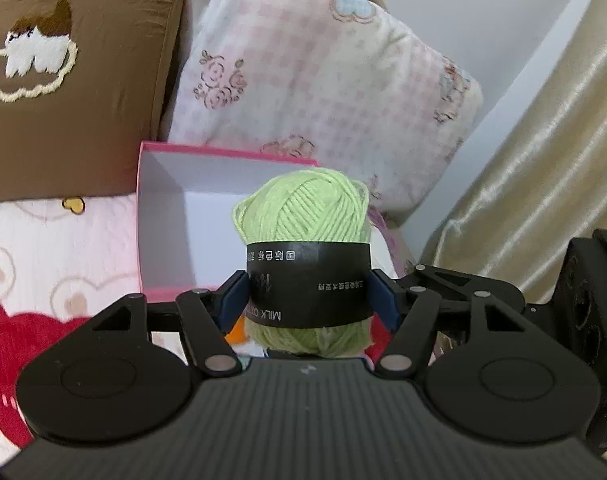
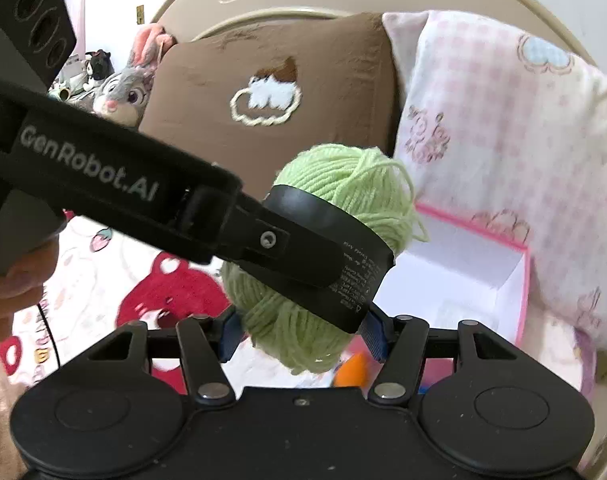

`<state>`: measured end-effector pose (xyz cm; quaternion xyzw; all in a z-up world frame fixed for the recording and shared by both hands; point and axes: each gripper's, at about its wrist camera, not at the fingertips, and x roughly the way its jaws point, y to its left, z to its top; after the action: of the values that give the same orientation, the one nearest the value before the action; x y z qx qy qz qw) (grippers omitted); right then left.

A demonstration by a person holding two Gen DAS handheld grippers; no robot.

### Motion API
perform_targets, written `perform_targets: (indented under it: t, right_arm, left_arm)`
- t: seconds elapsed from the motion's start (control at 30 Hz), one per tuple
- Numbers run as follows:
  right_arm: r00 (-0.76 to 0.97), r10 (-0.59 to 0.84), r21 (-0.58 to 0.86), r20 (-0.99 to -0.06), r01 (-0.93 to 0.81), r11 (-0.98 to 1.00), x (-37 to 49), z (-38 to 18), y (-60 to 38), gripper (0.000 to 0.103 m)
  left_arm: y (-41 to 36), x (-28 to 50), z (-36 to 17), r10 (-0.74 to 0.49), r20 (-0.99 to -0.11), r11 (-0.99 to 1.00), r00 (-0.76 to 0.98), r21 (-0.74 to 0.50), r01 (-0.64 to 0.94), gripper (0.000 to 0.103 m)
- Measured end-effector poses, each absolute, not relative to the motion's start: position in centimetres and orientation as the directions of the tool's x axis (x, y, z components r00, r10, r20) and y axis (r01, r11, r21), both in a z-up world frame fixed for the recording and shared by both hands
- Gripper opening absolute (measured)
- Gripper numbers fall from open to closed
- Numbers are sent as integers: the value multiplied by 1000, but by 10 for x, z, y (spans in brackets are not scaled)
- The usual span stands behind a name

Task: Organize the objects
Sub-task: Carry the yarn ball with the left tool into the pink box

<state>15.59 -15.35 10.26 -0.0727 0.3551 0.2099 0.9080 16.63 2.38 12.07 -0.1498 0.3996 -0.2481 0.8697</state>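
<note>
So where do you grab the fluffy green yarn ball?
Grab the light green yarn ball round its stiff black paper band, coming from both sides. The band is flat and firm, while the yarn ends are soft and squashy. The left gripper pinches there now.

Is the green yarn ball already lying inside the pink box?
No: the green yarn ball is clamped by its black label band in the left gripper, held in front of the pink box, whose visible white interior holds nothing.
</note>
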Motion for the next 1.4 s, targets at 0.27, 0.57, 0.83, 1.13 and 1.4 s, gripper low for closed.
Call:
perform_targets:
  t: [0.27, 0.57, 0.83, 1.13, 1.4]
  right_arm:
    - [640, 361, 33, -678, -464, 885, 226, 66, -177, 64]
    - [559, 354, 146, -750, -382, 913, 306, -9, -202, 64]
    - [447, 378, 227, -811, -355, 907, 354, -43, -204, 65]
    - [481, 346, 163, -805, -381, 910, 341, -51, -210, 54]
    - [582, 283, 116, -763, -308, 944, 332, -40, -226, 29]
  left_arm:
    - [2, 249, 88, -484, -693, 873, 534, -429, 234, 67]
    - [-22, 334, 15, -435, -782, 899, 447, -409, 158, 68]
    - [-19, 369, -24, -400, -820, 912, 409, -399, 92, 67]
    - [-22, 379, -52, -363, -839, 924, 405, -381, 37, 61]
    - [-23, 378, -55, -336, -832, 928, 441, -374, 2, 63]
